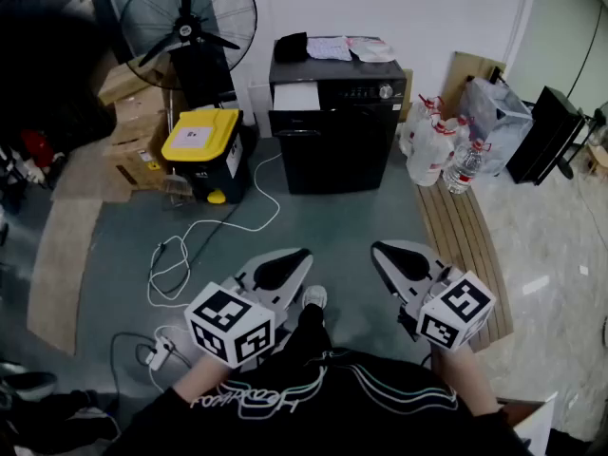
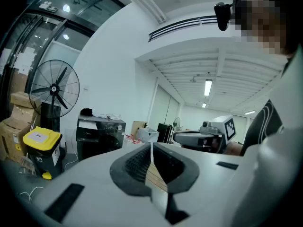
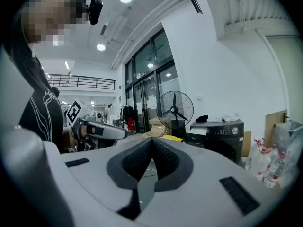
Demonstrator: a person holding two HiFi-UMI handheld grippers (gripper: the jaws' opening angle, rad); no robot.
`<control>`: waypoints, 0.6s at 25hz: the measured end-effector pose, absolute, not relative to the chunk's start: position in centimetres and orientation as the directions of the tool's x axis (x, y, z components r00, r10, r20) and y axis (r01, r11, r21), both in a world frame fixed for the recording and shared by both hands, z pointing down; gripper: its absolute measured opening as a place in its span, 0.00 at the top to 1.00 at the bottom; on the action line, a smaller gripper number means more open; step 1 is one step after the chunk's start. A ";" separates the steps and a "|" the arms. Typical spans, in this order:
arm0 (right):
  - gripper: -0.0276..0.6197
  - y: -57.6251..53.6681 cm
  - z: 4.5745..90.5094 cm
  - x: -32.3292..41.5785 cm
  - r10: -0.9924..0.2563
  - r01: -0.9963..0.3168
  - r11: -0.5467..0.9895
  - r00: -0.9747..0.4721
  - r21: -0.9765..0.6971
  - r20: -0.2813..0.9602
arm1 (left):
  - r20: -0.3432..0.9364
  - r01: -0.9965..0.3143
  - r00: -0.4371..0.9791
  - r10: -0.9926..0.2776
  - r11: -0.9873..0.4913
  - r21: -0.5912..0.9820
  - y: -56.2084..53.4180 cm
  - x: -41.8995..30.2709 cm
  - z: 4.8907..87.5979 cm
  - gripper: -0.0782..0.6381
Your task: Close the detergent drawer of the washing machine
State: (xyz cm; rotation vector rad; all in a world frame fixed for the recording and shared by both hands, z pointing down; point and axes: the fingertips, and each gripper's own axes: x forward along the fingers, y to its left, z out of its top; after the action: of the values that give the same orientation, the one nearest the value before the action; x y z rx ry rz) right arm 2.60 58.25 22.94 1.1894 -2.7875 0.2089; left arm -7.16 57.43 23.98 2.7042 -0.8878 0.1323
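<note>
The black washing machine (image 1: pixel 337 117) stands against the far wall, well ahead of me. Its white detergent drawer (image 1: pixel 296 95) sticks out at the machine's upper left. The machine also shows small in the left gripper view (image 2: pixel 100 137) and in the right gripper view (image 3: pixel 220 137), where the drawer (image 3: pixel 198 132) shows pale. My left gripper (image 1: pixel 288 265) and right gripper (image 1: pixel 394 256) are held close to my body, over the floor, far from the machine. Both are shut, pads together, with nothing between them.
A yellow-lidded black bin (image 1: pixel 201 142), a floor fan (image 1: pixel 188 28) and cardboard boxes (image 1: pixel 133 126) stand left of the machine. Water bottles (image 1: pixel 439 150) and a wooden slat panel (image 1: pixel 463 245) lie to the right. White cables (image 1: pixel 204 236) and a power strip (image 1: pixel 160 354) trail across the floor.
</note>
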 end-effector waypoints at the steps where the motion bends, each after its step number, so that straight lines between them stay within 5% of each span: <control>1: 0.92 58.1 22.8 2.6 -0.710 -0.724 0.685 -0.689 -0.083 0.149 | 0.176 -0.595 0.804 -0.568 -0.765 0.246 57.3 -7.3 23.9 0.84; 15: 0.91 52.3 23.7 3.2 -0.764 -0.780 0.619 -0.626 -0.093 0.158 | 0.156 -0.600 0.799 -0.580 -0.758 0.257 52.1 -8.2 24.4 0.84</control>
State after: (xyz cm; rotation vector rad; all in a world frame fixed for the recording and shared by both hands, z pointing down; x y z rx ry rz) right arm 3.19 52.33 23.72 1.3071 -2.7333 0.2321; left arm -8.19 52.09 24.44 2.6937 -0.9055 0.0954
